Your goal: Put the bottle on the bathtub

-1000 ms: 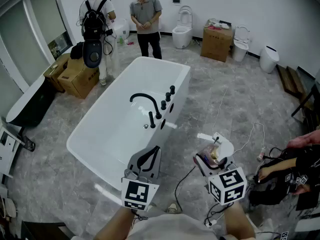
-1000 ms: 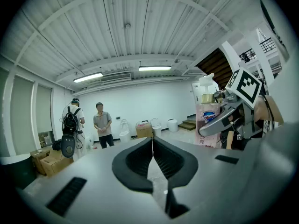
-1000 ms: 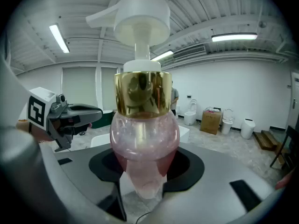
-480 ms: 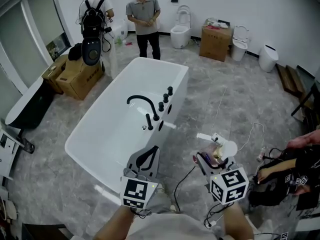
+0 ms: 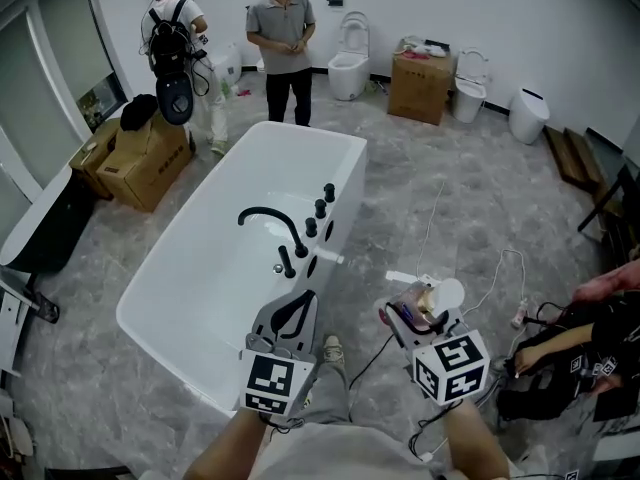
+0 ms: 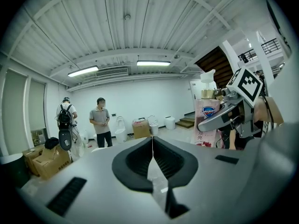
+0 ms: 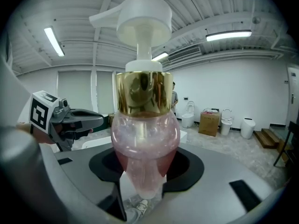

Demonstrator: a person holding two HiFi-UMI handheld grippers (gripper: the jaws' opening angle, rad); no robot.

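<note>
At far left, cardboard boxes (image 5: pixel 135 158) on the grey floor, two standing persons (image 5: pixel 285 43) behind them. Centre-left, white bathtub (image 5: pixel 175 313) set diagonally, interior plain white, black curved faucet (image 5: pixel 268 220) and black knobs (image 5: pixel 318 208) along its right rim. Just below the tub's near end, left gripper (image 5: pixel 305 303), jaws pressed together with nothing between them. To its right, right gripper (image 5: pixel 405 318), jaws clamped on the narrow lower body of the bottle (image 5: pixel 428 303): clear vessel holding pink liquid (image 7: pixel 145 143), topped by a gold collar (image 7: pixel 143 92) and a white pump head (image 7: pixel 140 20). Bottle held above the floor, right of the tub and apart from its rim. Further right, white cable (image 5: pixel 500 278) on the floor; at the back wall, another cardboard box (image 5: pixel 415 73) between white toilets (image 5: pixel 345 63)
</note>
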